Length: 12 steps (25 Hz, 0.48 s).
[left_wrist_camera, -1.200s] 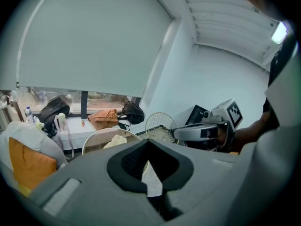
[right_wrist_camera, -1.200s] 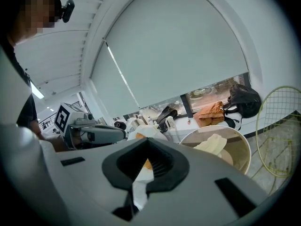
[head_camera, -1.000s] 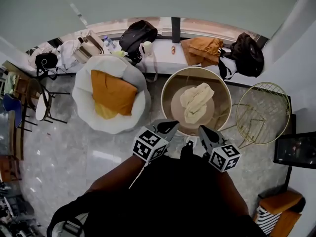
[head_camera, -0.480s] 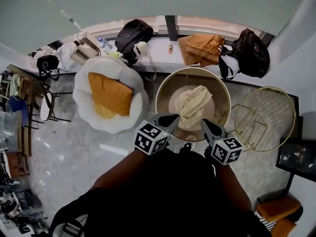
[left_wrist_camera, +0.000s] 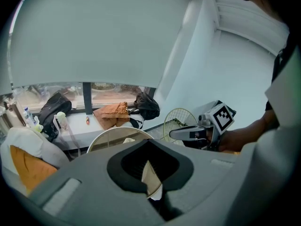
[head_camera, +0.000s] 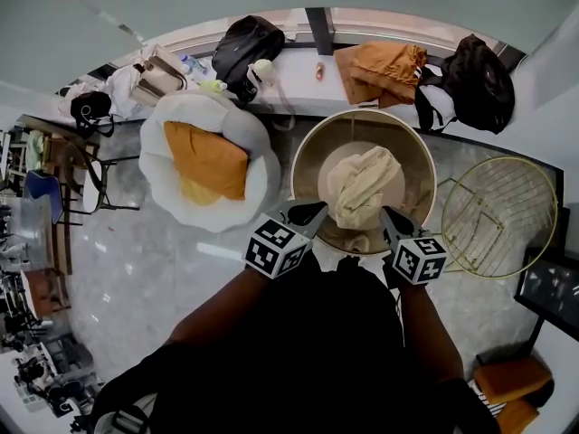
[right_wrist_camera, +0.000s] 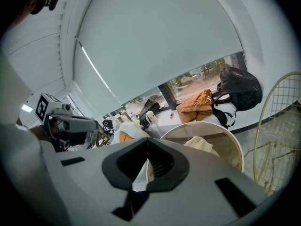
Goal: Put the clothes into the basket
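Looking down in the head view, one round tan basket (head_camera: 308, 165) stands on a pale marble floor (head_camera: 163, 260) with a single cream cloth (head_camera: 362, 183) heaped inside it. The left gripper (head_camera: 312, 209) sits at the basket's 7 o'clock rim and the right gripper (head_camera: 389, 215) at 5 o'clock. Both are pinched to a point with nothing in them. The person's dark top (head_camera: 298, 351) hides both handles.

One empty wire basket (head_camera: 500, 159) is at the tan basket's 3 o'clock. A white beanbag (head_camera: 208, 116) bearing one orange cushion (head_camera: 213, 156) is at 9 o'clock. At 12 o'clock a white window ledge (head_camera: 312, 93) carries a black backpack (head_camera: 246, 43), an orange garment (head_camera: 384, 66) and a dark bag (head_camera: 484, 70).

In the left gripper view the jaws meet at their tips, and their grey housing blocks the lower half. The tan basket's rim shows just over them at 12 o'clock, and the right gripper reaches in from 3 o'clock.

In the right gripper view the jaws are closed and bare. The basket and cloth lie at 2 o'clock, the left gripper at 9 o'clock, and a pale blind fills the top.
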{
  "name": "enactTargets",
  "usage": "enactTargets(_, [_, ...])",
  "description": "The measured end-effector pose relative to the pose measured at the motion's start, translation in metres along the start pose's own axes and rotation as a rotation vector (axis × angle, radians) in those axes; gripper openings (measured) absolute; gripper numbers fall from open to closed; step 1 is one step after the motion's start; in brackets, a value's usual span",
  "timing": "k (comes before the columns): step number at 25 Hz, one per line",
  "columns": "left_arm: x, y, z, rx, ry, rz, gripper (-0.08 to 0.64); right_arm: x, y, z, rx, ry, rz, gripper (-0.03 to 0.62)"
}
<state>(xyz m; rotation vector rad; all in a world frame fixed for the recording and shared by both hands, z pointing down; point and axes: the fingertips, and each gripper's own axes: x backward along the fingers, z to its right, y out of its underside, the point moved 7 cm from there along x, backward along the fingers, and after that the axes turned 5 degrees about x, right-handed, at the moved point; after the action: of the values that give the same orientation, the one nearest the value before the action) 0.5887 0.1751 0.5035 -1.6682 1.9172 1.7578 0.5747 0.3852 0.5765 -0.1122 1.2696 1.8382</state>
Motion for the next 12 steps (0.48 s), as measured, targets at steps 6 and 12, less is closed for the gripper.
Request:
enactTargets(6, [-0.017,-0.015,-0.044,-0.043,0.057,-0.052,0.0,-0.041,0.001,0.014,-0.063,0.087,-0.023,0.015])
enactTargets(12, [-0.055,-0.025,-0.103,-0.107,0.112,-0.124,0.0,-0.108,0.007,0.048,-0.131,0.228,-0.063,0.015])
